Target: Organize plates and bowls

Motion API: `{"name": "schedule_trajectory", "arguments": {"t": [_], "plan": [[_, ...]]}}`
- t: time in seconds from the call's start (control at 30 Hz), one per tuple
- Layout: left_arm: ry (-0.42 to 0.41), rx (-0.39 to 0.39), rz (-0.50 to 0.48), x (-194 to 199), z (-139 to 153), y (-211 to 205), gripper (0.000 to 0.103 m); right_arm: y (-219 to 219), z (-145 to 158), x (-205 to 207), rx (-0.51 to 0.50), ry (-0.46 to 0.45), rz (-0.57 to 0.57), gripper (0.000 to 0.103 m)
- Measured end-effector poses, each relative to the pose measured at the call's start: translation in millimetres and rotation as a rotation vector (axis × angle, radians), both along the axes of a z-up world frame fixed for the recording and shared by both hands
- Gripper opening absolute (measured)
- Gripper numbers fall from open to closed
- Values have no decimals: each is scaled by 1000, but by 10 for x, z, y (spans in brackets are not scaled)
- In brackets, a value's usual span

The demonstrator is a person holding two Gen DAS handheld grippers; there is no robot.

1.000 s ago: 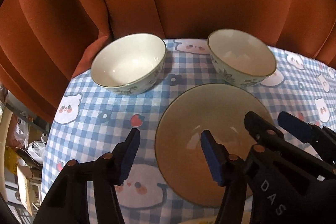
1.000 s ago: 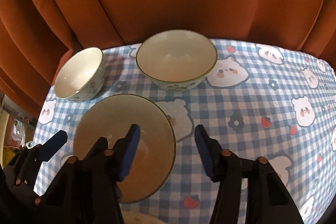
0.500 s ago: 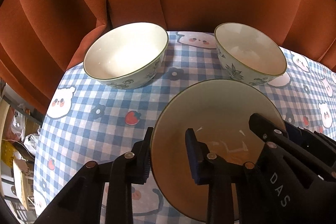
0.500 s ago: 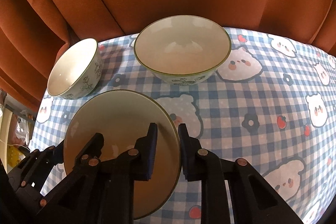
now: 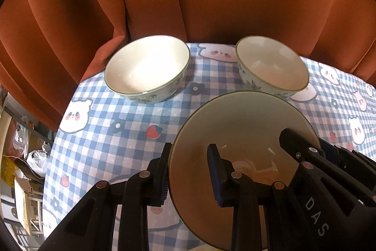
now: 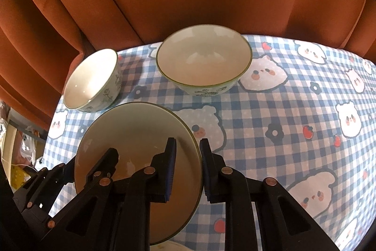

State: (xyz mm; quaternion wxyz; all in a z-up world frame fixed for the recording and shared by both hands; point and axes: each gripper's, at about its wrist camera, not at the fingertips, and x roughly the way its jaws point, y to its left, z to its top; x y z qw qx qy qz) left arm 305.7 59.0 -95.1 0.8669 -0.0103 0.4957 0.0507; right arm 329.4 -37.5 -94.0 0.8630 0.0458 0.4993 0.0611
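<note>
Checked tablecloth (image 5: 98, 138) w/ plate (image 5: 237, 124) tilted, L gripper (image 5: 190, 171) & R gripper (image 6: 186, 165) fingers pinching opposite rims.

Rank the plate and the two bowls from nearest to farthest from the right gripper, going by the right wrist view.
1. The plate: its right rim sits between the pads of the right gripper, gripped.
2. The wide bowl: straight ahead, toward the curtain.
3. The small bowl: off to the left, by the table's edge; only a little farther than the wide bowl.
</note>
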Motion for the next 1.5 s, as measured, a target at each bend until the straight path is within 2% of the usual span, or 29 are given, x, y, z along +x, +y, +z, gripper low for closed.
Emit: {"name": "schedule_trajectory", "arguments": {"t": [0.47,0.8,1.1,1.5], "plan": [[-107,-28,-82,-437,596,-133,28,-105,686,-598,-31,-111,-73,24],[-132,-43,-129,-830,778,-321,28,-289,915,-1098,-56,-143,-115,24],[-117,-47,-149,-1114,762,-598,28,-609,890,-1394,-62,-130,-113,24],[-39,-28,-177,-1366,461,-1178,28,-1207,539,-1661,-61,-55,-109,24]]}}
